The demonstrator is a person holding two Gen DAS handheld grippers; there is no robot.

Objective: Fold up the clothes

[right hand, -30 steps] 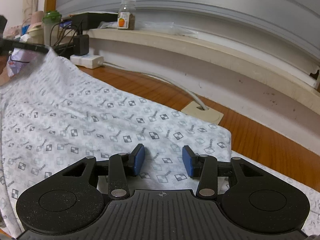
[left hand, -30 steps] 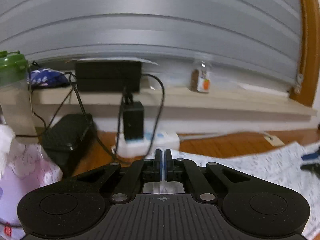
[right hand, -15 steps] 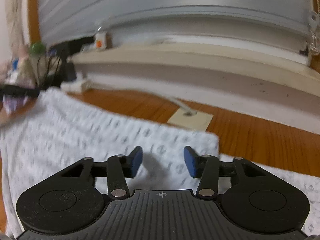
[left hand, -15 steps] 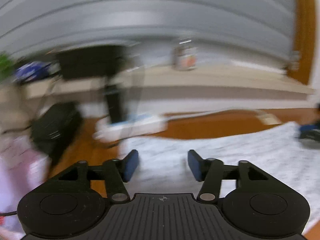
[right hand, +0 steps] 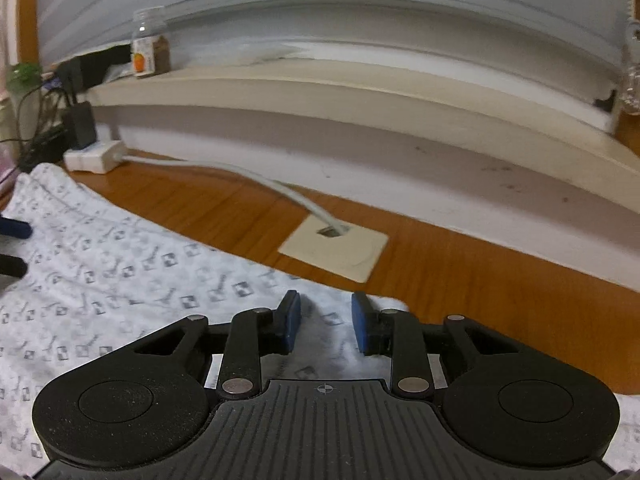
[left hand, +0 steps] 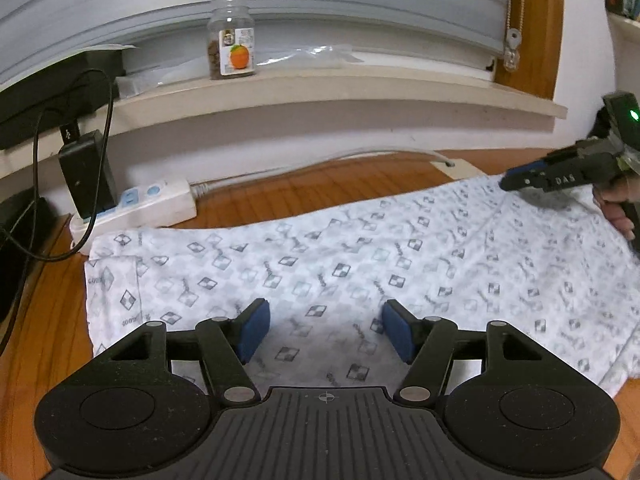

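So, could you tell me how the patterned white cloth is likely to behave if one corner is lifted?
The cloth lies flat with soft creases and a folded-under edge, so it would probably drape limply and feel light. On the smooth wooden tabletop it could slide when pulled. Its far edge nears the power strip, so dragging might catch there.

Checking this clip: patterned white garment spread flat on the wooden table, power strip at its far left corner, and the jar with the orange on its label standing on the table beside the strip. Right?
Not quite. The jar stands up on the pale ledge along the wall, not on the table; the left wrist view shows it. The garment and power strip are as stated.
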